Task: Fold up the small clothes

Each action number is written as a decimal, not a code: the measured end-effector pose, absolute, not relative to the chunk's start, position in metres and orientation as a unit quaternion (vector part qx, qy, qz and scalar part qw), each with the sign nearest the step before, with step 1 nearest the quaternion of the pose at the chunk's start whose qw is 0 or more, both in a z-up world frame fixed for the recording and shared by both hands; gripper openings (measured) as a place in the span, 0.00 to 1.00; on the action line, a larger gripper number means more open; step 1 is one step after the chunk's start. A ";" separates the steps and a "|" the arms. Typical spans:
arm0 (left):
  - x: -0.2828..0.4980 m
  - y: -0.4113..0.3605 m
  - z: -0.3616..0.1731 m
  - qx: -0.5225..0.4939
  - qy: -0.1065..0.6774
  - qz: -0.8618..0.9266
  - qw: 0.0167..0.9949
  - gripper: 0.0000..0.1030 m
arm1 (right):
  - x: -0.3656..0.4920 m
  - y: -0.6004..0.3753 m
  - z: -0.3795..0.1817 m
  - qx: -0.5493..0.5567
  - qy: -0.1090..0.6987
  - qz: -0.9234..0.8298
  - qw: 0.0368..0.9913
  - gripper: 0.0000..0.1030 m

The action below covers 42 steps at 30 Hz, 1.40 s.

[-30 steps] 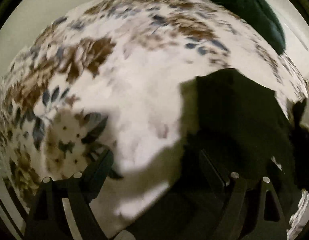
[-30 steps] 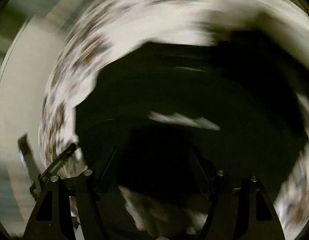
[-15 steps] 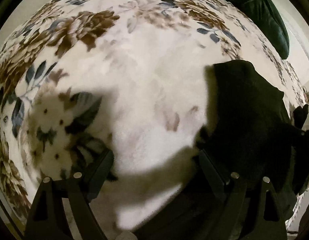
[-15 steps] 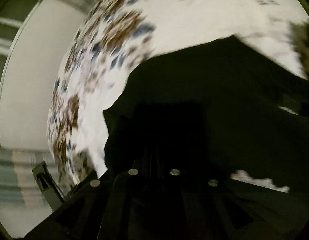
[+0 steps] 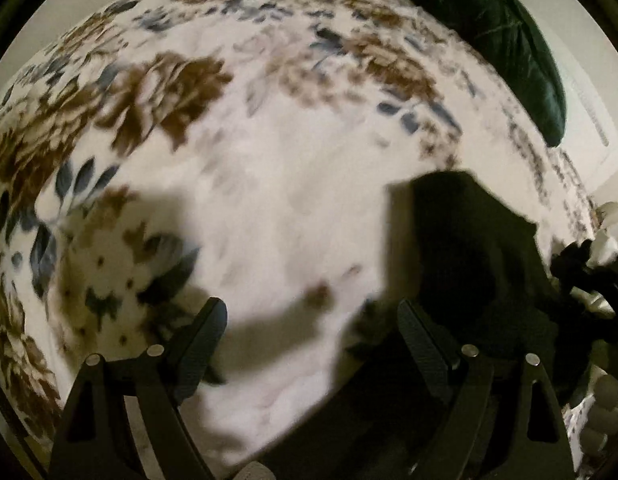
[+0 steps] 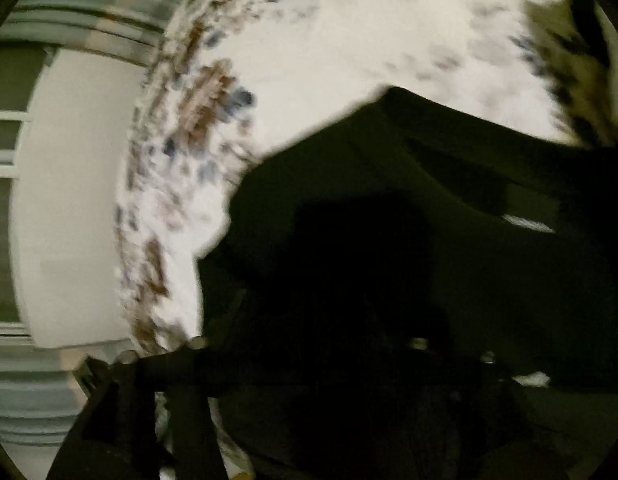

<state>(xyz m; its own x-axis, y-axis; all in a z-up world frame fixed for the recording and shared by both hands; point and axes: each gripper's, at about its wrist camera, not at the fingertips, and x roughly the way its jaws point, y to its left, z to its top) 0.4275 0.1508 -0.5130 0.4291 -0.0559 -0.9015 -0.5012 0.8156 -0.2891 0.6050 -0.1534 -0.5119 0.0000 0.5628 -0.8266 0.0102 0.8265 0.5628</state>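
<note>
A black garment (image 5: 469, 248) lies on a floral blanket (image 5: 269, 160); its left edge shows at the right of the left wrist view. My left gripper (image 5: 311, 306) hangs open over the blanket with nothing between its fingers, and its right finger (image 5: 421, 340) stands over the garment's edge. In the right wrist view the black garment (image 6: 469, 180) fills the lower right, with a small white label (image 6: 527, 224) on it. My right gripper (image 6: 321, 308) is low over that cloth, its jaws opening. Its fingertips are lost against the dark cloth.
A dark green cushion (image 5: 501, 40) rests at the blanket's far right. The blanket (image 6: 329, 40) ends at the left, where a pale wall (image 6: 69, 200) and striped panels show. White lumpy things (image 5: 605, 404) sit at the far right edge.
My right gripper's jaws were apart, came together half a second ago, and stand apart again; it has sunk closer over the black garment. The left gripper stays open, its view only slightly shifted.
</note>
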 end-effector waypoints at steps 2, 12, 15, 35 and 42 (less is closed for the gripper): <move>0.438 0.143 -0.511 -0.264 0.518 0.126 0.804 0.85 | 0.616 -0.134 -0.521 0.200 0.689 0.218 0.662 0.57; 0.447 0.124 -0.507 -0.241 0.523 0.101 0.811 0.85 | 0.614 -0.084 -0.530 0.165 0.700 0.259 0.644 0.06; 0.440 0.126 -0.497 -0.254 0.513 0.100 0.814 0.85 | 0.614 -0.134 -0.507 0.183 0.665 0.195 0.697 0.06; 0.463 0.092 -0.479 -0.167 0.524 0.077 0.832 0.85 | 0.497 -0.285 -0.478 0.207 0.658 0.055 0.721 0.56; 0.436 0.102 -0.471 -0.151 0.521 0.123 0.831 0.85 | 0.411 -0.374 -0.457 0.255 0.605 -0.114 0.746 0.56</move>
